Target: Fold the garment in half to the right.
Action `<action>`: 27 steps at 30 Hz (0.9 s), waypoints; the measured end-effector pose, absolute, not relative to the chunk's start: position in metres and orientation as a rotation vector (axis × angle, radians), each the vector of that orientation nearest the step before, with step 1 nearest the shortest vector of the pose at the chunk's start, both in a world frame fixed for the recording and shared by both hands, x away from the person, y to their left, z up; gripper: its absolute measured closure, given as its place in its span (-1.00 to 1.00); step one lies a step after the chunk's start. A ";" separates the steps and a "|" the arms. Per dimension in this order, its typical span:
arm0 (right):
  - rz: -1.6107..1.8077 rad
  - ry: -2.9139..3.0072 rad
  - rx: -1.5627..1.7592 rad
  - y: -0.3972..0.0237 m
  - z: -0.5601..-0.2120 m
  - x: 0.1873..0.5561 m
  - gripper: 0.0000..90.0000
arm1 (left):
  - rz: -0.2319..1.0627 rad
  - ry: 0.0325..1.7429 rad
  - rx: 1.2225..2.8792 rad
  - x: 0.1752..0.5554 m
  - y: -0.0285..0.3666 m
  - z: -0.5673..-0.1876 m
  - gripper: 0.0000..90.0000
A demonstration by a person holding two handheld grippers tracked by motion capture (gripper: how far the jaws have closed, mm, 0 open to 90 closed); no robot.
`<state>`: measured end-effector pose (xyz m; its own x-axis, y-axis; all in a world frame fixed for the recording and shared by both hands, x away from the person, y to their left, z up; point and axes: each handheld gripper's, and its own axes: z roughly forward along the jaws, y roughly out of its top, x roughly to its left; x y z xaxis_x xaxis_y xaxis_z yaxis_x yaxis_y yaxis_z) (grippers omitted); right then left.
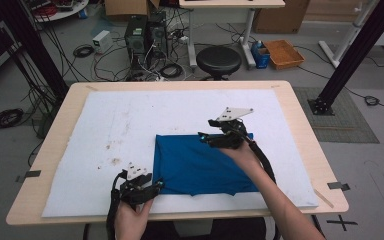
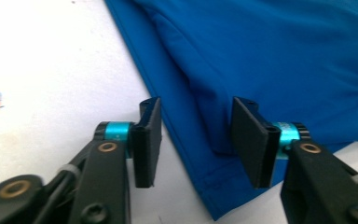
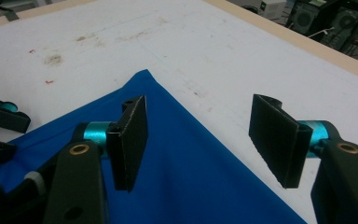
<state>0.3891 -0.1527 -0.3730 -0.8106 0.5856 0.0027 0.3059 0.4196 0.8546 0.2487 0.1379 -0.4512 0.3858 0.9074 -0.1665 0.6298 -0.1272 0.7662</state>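
Observation:
A blue cloth (image 1: pixel 195 165) lies folded flat on the white mat (image 1: pixel 125 115), toward the near right. My left gripper (image 1: pixel 157 186) is at the cloth's near left corner. In the left gripper view its jaws (image 2: pixel 196 135) stand apart astride the cloth's hemmed edge (image 2: pixel 186 140), and the pads are not pressing on it. My right gripper (image 1: pixel 207 130) hovers over the cloth's far edge, right of its middle. Its jaws (image 3: pixel 198 140) stand wide open above the cloth (image 3: pixel 182 177) with nothing gripped.
The mat covers most of a wooden table (image 1: pixel 302 130) and has brown stains (image 1: pixel 114 161) left of the cloth. Beyond the table stand a black stool (image 1: pixel 218 60), computer towers (image 1: pixel 145 35) with cables, and an orange crate (image 1: pixel 283 53). Black frame posts (image 1: pixel 355 55) flank the table.

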 end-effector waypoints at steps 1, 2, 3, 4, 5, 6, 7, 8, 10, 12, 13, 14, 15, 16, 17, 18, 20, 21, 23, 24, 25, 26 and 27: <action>1.338 2.390 0.766 -0.147 -0.373 0.391 -0.17 | 0.454 1.339 1.843 0.248 0.136 -0.451 0.24; 1.332 2.399 0.764 -0.141 -0.374 0.393 -0.17 | 0.465 1.341 1.844 0.248 0.135 -0.451 0.26; 1.328 2.408 0.759 -0.135 -0.374 0.395 -0.17 | 0.473 1.341 1.846 0.248 0.134 -0.451 0.27; 1.320 2.420 0.760 -0.129 -0.375 0.396 -0.17 | 0.478 1.340 1.847 0.247 0.134 -0.451 0.27; 1.326 2.428 0.756 -0.122 -0.376 0.399 -0.15 | 0.474 1.333 1.846 0.247 0.133 -0.451 0.30; 1.334 2.440 0.765 -0.116 -0.378 0.401 -0.12 | 0.476 1.323 1.859 0.246 0.131 -0.451 0.40; 1.338 2.455 0.770 -0.110 -0.380 0.405 -0.10 | 0.491 1.317 1.869 0.246 0.129 -0.451 0.41; 1.333 2.467 0.785 -0.103 -0.383 0.407 -0.10 | 0.498 1.310 1.881 0.246 0.129 -0.451 0.41; 1.305 2.501 0.784 -0.090 -0.388 0.413 0.00 | 0.487 1.310 1.874 0.246 0.129 -0.451 0.45; 1.296 2.521 0.786 -0.079 -0.391 0.417 0.04 | 0.478 1.314 1.868 0.246 0.129 -0.451 0.46; 1.294 2.529 0.786 -0.073 -0.392 0.419 0.10 | 0.472 1.314 1.867 0.247 0.130 -0.451 0.49; 1.296 2.537 0.787 -0.067 -0.393 0.421 0.13 | 0.465 1.314 1.861 0.246 0.129 -0.451 0.52; 1.296 2.548 0.793 -0.061 -0.395 0.424 0.15 | 0.461 1.305 1.867 0.246 0.129 -0.451 0.57; 1.298 2.555 0.802 -0.055 -0.396 0.427 0.21 | 0.460 1.303 1.867 0.246 0.128 -0.451 0.61; 1.304 2.564 0.820 -0.049 -0.398 0.429 0.26 | 0.460 1.302 1.868 0.246 0.128 -0.451 0.63; 1.308 2.574 0.836 -0.043 -0.400 0.432 0.31 | 0.458 1.302 1.865 0.246 0.128 -0.451 0.64; 1.273 2.608 0.885 -0.031 -0.407 0.440 0.39 | 0.448 1.308 1.859 0.247 0.129 -0.451 0.65; 1.246 2.628 0.903 -0.025 -0.411 0.444 0.41 | 0.440 1.309 1.857 0.247 0.129 -0.451 0.65; 1.195 2.632 0.930 -0.013 -0.417 0.449 0.46 | 0.434 1.309 1.851 0.247 0.130 -0.452 0.65; 1.180 2.626 0.937 -0.009 -0.420 0.451 0.47 | 0.430 1.307 1.853 0.247 0.130 -0.452 0.66; 1.184 2.625 0.948 -0.005 -0.423 0.453 0.49 | 0.427 1.306 1.849 0.247 0.131 -0.452 0.66; 1.186 2.623 0.957 -0.002 -0.425 0.455 0.49 | 0.425 1.304 1.849 0.247 0.131 -0.452 0.67; 1.193 2.619 0.961 0.001 -0.427 0.456 0.49 | 0.424 1.303 1.849 0.247 0.131 -0.452 0.67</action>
<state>0.4563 0.0015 -0.4273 -0.7942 0.5873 0.1561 0.5033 0.4917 0.7106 0.2470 0.1312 -0.4521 0.4088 0.8957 -0.1748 0.6211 -0.1327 0.7724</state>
